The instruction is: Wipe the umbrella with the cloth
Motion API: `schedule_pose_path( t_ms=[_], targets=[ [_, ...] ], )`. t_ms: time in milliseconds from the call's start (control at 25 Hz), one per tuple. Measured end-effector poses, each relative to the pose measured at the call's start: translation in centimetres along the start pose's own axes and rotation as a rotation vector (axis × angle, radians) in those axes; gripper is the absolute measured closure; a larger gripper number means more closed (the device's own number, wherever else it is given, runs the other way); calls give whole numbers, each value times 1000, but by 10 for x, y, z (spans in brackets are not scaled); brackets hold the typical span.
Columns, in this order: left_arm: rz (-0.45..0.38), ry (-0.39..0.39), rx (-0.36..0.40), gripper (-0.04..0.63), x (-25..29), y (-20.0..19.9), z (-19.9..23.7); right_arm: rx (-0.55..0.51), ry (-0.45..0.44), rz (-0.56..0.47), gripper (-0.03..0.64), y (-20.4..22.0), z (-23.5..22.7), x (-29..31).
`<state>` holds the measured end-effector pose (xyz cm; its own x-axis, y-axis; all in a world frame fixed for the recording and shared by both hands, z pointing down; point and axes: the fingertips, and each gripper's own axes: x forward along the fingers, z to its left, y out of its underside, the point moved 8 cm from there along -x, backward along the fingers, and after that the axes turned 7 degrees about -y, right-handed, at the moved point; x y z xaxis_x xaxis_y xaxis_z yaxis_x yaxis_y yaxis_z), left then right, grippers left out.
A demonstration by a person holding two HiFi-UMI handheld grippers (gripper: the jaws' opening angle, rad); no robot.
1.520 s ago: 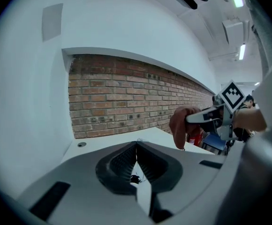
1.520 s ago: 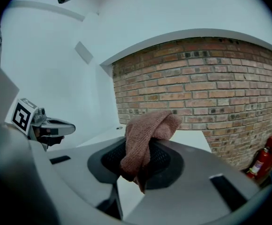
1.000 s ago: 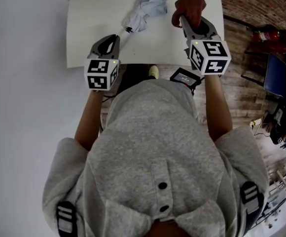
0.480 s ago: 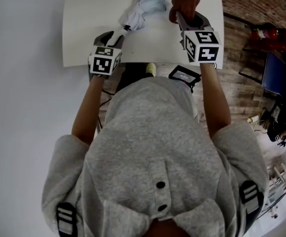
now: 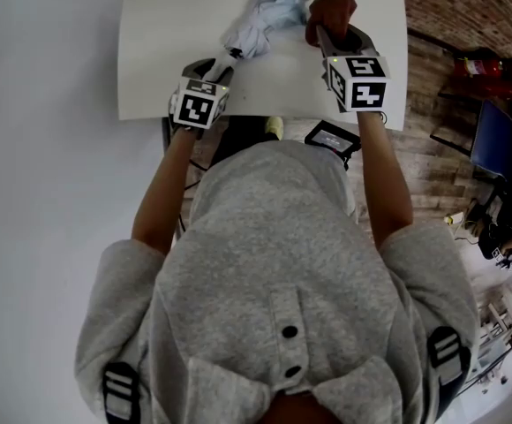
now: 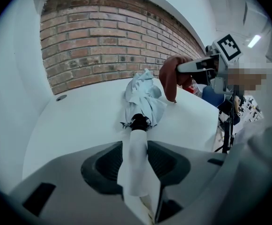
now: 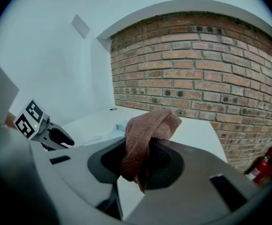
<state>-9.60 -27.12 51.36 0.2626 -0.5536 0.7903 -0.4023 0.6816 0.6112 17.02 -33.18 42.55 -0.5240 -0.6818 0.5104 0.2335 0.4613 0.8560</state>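
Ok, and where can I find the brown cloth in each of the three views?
Head view: the brown cloth is near the top, right of centre, at the tip of the right gripper.
Left gripper view: the brown cloth hangs right of centre, over the white table.
Right gripper view: the brown cloth is in the centre, clamped between the jaws.
Shared landmark: the white table under it.

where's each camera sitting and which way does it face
Head view: on the person's head, looking steeply down at the table; shows their grey top, left gripper and right gripper.
Left gripper view: on the left gripper, looking along its jaws, which have just been opening, the handle of the umbrella between them, toward the brick wall.
Right gripper view: on the right gripper, looking along jaws shut on the cloth, toward the same wall.
Shared: each gripper view shows the other gripper.
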Motion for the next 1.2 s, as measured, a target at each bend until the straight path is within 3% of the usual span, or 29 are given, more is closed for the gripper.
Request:
schedule_pose_path(
  t_ms=[840, 1200],
  targets=[
    [124, 71, 73, 439, 23, 10, 1, -120, 53, 189, 525, 22, -14, 60],
    [120, 72, 65, 440, 23, 10, 2, -70, -1, 226, 526, 33, -4, 74]
  ],
)
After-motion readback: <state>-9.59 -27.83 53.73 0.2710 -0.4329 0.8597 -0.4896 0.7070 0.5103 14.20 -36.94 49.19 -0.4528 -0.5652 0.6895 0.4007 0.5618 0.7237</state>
